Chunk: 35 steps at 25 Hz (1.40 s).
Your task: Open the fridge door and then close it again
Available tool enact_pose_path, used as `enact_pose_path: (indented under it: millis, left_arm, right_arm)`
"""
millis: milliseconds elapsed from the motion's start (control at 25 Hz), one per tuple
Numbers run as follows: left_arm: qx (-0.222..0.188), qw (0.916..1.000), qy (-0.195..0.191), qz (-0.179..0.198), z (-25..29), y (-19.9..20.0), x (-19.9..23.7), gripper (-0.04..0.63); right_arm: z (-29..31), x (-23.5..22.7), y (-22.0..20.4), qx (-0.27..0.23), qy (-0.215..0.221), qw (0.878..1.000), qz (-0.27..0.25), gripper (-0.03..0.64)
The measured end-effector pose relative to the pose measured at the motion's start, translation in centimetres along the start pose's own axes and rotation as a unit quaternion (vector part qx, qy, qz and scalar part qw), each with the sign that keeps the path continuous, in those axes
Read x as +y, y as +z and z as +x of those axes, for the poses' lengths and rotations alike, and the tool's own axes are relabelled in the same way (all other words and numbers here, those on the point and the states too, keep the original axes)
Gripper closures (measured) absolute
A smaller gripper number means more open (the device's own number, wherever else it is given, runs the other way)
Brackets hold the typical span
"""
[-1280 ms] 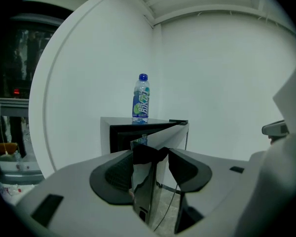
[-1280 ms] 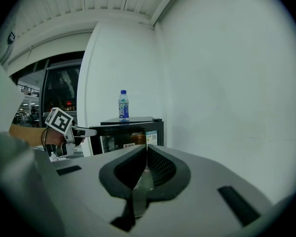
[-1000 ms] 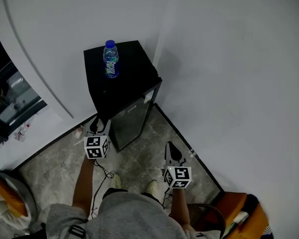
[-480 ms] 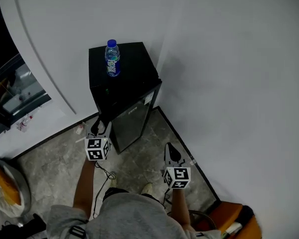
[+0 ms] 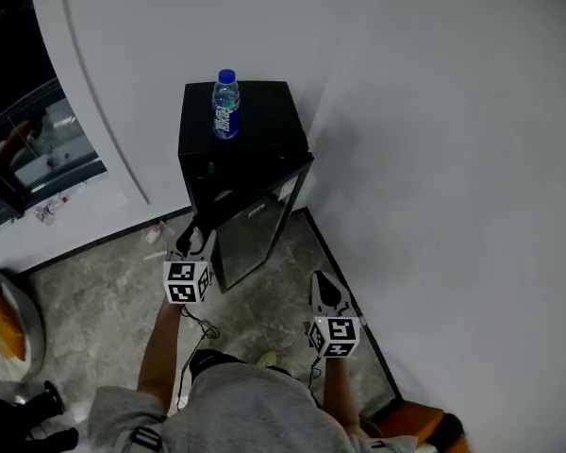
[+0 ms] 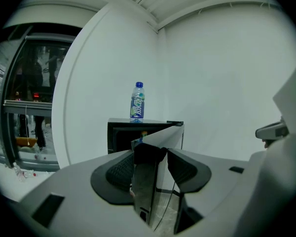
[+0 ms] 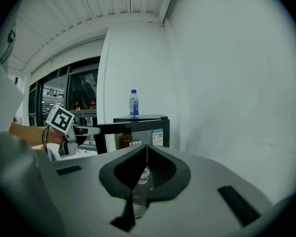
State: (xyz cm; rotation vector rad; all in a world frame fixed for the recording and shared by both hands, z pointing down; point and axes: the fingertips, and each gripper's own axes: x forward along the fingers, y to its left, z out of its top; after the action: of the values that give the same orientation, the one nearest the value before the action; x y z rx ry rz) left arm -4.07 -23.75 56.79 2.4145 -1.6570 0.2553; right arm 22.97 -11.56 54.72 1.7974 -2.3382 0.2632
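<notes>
A small black fridge [image 5: 250,125] stands in the corner between white walls, with a blue-capped water bottle [image 5: 225,105] upright on its top. Its glossy door [image 5: 250,239] hangs ajar, hinged on the right. My left gripper [image 5: 191,237] is shut on the door's free edge near the top. In the left gripper view the door edge [image 6: 148,181] runs between the two pads, and the dark inside of the fridge [image 6: 119,136] shows behind it under the bottle [image 6: 137,100]. My right gripper [image 5: 323,281] hangs shut and empty to the right of the door, apart from it.
The white wall [image 5: 453,159] runs close along my right side. A curved white wall and dark glass [image 5: 28,149] lie to the left. A black cable [image 5: 196,324] trails on the stone floor. An orange-and-white bin [image 5: 0,319] sits at the left, and something orange [image 5: 429,430] at the lower right.
The left gripper has moved with the door's edge and the door stands a little further from the fridge body. The right gripper has shifted slightly. The head view has swung round.
</notes>
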Motion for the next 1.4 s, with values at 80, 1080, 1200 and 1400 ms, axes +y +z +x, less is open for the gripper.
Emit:
enact_pose_path:
  millis: [80, 1080, 1200, 1400]
  left_arm:
    - [-0.002, 1.0, 0.003, -0.001, -0.3, -0.1, -0.5, 0.382]
    - [0.0, 0.9996, -0.022, 0.017, -4.5, -1.7, -8.9, 0.393]
    - [-0.003, 0.9996, -0.024, 0.016, -5.1, -2.0, -10.2, 0.414]
    - [-0.008, 0.9992, -0.032, 0.021, -5.6, -2.3, -12.4, 0.422]
  right_arm:
    - [-0.1, -0.2, -0.1, 0.001, 0.006, 1.0, -0.002, 0.592]
    - [-3.2, -1.4, -1.7, 0.001, 0.045, 0.999, -0.002, 0.592]
    - [-4.0, -1.6, -1.9, 0.0, 0.045, 0.999, 0.0, 0.592]
    - [-5.1, -2.3, -2.6, 0.001, 0.037, 0.999, 0.0, 0.592]
